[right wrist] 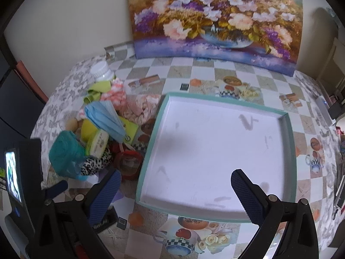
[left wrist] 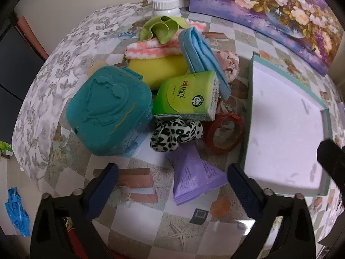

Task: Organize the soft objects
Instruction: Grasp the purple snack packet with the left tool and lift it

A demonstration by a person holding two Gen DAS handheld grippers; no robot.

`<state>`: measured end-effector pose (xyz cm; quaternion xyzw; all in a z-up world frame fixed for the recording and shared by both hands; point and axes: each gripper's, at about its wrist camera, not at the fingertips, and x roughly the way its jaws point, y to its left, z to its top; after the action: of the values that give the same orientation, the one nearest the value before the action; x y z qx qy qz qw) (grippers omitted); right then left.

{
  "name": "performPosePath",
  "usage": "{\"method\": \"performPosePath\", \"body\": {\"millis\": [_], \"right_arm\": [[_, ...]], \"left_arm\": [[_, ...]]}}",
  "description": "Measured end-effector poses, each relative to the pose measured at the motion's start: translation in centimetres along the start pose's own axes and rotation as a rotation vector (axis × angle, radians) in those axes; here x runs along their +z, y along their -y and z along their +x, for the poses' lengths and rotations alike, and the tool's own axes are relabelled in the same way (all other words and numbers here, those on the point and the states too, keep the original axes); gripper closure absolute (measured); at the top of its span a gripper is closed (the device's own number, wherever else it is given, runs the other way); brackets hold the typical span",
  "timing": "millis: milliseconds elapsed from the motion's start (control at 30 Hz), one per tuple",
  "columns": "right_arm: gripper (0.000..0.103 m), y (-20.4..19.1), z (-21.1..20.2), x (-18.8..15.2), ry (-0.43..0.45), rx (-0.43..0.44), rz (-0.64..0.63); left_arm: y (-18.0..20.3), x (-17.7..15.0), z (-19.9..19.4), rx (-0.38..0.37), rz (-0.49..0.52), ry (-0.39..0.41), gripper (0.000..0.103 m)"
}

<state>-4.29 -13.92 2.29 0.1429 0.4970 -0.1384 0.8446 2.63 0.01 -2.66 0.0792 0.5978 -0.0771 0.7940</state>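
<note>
Sorting not begun: tray [right wrist: 289, 129] bare, nothing placed.

Soft items are heaped left of it, leopard cloth [left wrist: 174, 136] and purple pack [left wrist: 194, 177] nearest; left gripper [left wrist: 172, 185] and right gripper [right wrist: 174, 192] are held apart, empty; pink fabric [right wrist: 142, 105] possibly cloth.

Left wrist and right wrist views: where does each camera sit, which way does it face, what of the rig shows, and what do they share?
Left wrist: on the left gripper, looking steeply down at the pile: teal box, green tissue pack, leopard-print cloth, purple packet. Its own open fingers show; the right gripper's dark edge intrudes at right.
Right wrist: on the right gripper, looking down at the white tray, painting behind. Its open fingers and the left gripper's body show.
Shared: pile, tray, painting, checked tablecloth.
</note>
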Motion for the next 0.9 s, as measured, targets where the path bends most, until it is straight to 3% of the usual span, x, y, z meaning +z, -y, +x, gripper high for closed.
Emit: {"method": "performPosePath", "body": {"millis": [100, 300, 433, 500, 567, 900], "right_arm": [[0.000, 0.6, 0.4, -0.1, -0.015, -0.007, 0.023], [0.000, 0.6, 0.9, -0.1, -0.027, -0.012, 0.024], [0.000, 0.1, 1.3, -0.2, -0.033, -0.012, 0.013], [0.000, 0.0, 1.5, -0.2, -0.039, -0.008, 0.011], [0.000, -0.2, 1.7, -0.2, -0.043, -0.001, 0.010], [0.000, -1.2, 1.5, 0.4, -0.031, 0.043, 0.014]], "left_arm": [[0.4, 0.3, 0.8, 0.007, 0.004, -0.015, 0.020], [0.4, 0.7, 2.9, 0.057, 0.000, -0.060, 0.026], [0.0, 0.7, 4.3, 0.015, -0.023, -0.116, 0.032], [-0.4, 0.7, 5.1, -0.015, -0.041, -0.153, 0.057], [-1.0, 0.7, 5.2, -0.041, -0.061, -0.160, 0.062], [-1.8, 0.0, 3.2, -0.163, -0.051, -0.155, 0.063]]}}
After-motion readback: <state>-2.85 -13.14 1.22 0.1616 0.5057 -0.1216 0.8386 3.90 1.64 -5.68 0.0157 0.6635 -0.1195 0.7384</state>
